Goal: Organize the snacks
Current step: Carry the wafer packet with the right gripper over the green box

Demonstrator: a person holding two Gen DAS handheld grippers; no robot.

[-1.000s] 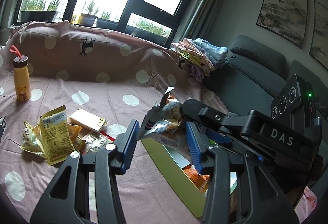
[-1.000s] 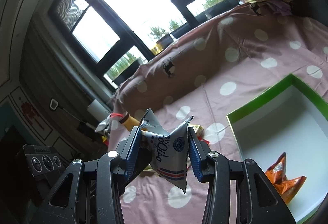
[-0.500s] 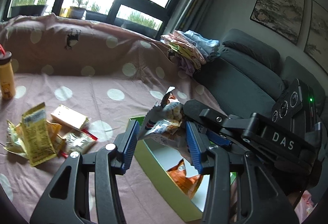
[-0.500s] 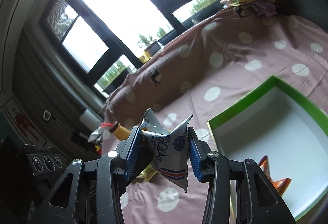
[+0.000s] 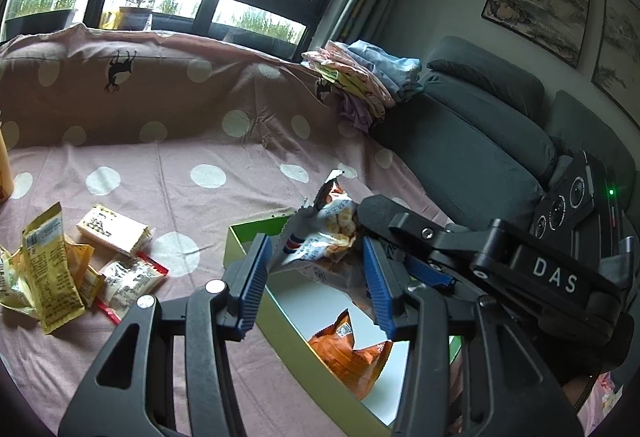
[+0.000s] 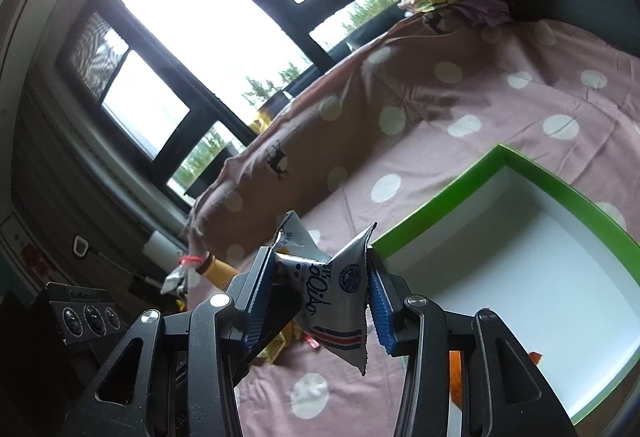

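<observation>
A silver snack packet (image 5: 324,229) printed with crackers hangs crumpled between both grippers. In the left wrist view my left gripper (image 5: 316,241) has its blue pads against the packet's two edges, over the near corner of a green-rimmed box (image 5: 244,241). The right gripper's black fingers (image 5: 384,213) reach in from the right to the same packet. In the right wrist view my right gripper (image 6: 318,257) is shut on the packet (image 6: 340,301), whose lower end dangles free. The box (image 6: 440,197) has a white floor with an orange snack bag (image 5: 348,353) lying in it.
Yellow and white snack packets (image 5: 56,269) lie in a heap on the pink dotted sheet (image 5: 200,157), left of the box. A yellow bottle (image 6: 220,269) stands beyond them. Folded clothes (image 5: 360,77) and a grey sofa (image 5: 480,141) are at the back right.
Both grippers have travelled together with the packet toward the box. The box now fills more of both views, and the snack heap and bottle have slid off to the left.
</observation>
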